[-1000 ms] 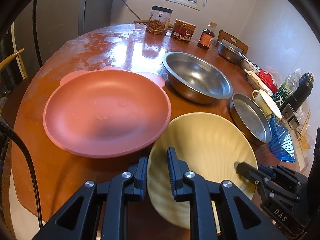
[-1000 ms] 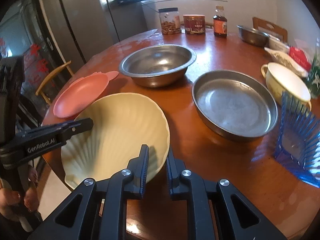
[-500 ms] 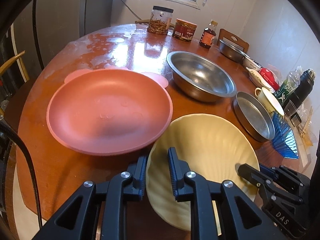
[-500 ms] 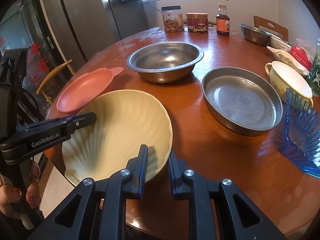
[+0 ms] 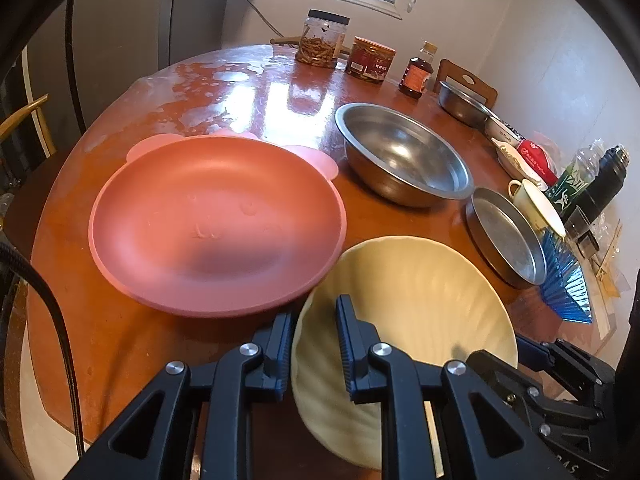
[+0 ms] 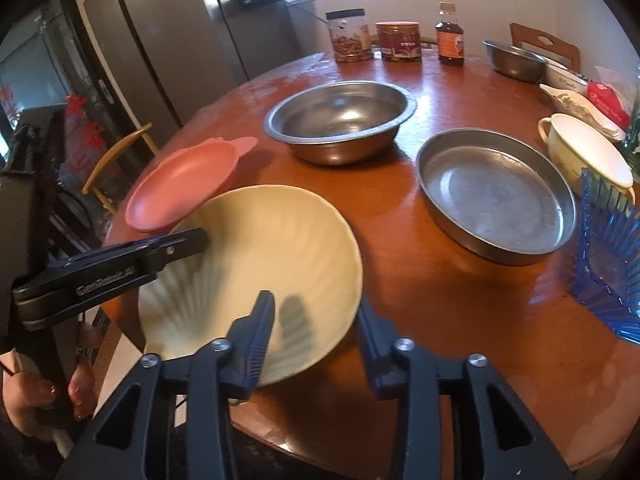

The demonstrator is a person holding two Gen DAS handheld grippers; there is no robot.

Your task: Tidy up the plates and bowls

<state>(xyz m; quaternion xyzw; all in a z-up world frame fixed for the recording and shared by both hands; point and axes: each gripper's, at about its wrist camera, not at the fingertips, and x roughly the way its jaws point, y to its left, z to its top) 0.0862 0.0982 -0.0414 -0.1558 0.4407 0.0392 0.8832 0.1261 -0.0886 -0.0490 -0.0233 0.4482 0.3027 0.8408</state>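
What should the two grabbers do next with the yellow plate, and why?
Probably pull the right gripper back off the yellow plate. Its jaws have just been opening and now stand apart around the near rim, no longer pinching it. The left gripper is clamped on the other rim, and the plate leans partly on the pink plate, so the left one could then slide it fully on top.
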